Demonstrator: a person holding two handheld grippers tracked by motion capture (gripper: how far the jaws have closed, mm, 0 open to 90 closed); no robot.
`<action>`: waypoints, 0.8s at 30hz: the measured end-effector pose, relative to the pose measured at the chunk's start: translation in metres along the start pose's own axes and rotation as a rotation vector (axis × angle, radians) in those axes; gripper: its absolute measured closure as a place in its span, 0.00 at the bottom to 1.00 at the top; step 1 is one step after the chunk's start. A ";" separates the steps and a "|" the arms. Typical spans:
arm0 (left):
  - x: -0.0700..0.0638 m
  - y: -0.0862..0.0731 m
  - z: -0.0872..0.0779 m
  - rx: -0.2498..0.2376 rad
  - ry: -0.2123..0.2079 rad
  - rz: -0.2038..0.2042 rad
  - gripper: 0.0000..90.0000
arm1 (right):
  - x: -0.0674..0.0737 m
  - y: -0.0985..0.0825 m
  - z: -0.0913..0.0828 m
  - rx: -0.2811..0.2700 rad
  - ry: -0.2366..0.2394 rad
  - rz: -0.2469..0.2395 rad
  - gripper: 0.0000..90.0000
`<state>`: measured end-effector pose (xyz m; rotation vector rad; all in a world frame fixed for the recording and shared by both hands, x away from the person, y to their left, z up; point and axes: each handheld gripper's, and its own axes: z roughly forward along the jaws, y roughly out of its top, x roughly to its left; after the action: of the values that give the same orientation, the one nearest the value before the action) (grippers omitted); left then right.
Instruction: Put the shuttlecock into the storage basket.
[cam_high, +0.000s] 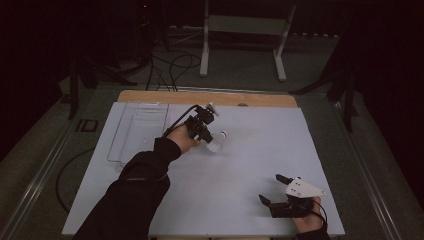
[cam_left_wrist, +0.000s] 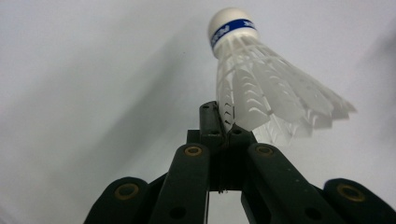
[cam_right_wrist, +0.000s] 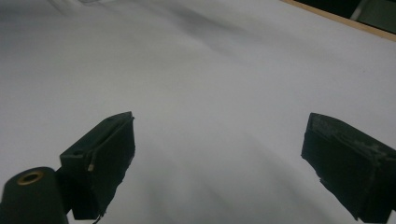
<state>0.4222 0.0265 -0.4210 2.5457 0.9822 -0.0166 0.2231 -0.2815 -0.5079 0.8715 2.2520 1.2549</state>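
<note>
The left gripper (cam_high: 209, 134) sits a little left of the middle of the white table (cam_high: 250, 165), with the person's dark sleeve (cam_high: 135, 195) reaching up to it from about seven o'clock in the high view. Its jaws are clamped together on the feather skirt of a white shuttlecock (cam_high: 216, 143), which juts out from the jaw tips toward four o'clock in that view. In the left gripper view the same shuttlecock (cam_left_wrist: 261, 88) stands above the closed jaws, pinched by the lower edge of its feathers, its rounded cork head with a blue band pointing toward twelve o'clock and the feathers fanning out toward four o'clock; whether it touches the table cannot be told. A clear plastic tray (cam_high: 137, 130) lies on the table near the gripper, at about nine o'clock from it, along the left edge of the white surface. The right gripper (cam_high: 272, 192) rests well apart from all this, at roughly five o'clock from the shuttlecock, near the lower right corner of the table, with the person's hand (cam_high: 310, 222) behind it. Its jaws are spread wide with nothing between them, as the right gripper view (cam_right_wrist: 219, 154) shows over bare white tabletop.
</note>
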 end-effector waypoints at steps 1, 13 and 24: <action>0.000 -0.001 -0.002 -0.002 0.004 0.004 1.00 | 0.000 0.000 0.000 0.003 -0.001 -0.003 0.11; -0.012 -0.010 -0.023 -0.011 0.010 0.039 1.00 | 0.001 0.000 0.001 0.006 0.016 0.001 0.11; -0.015 -0.023 -0.038 -0.022 0.005 0.049 1.00 | 0.002 0.001 0.001 0.007 0.023 -0.002 0.11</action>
<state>0.3908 0.0470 -0.3925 2.5502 0.9161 0.0141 0.2226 -0.2793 -0.5078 0.8619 2.2756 1.2635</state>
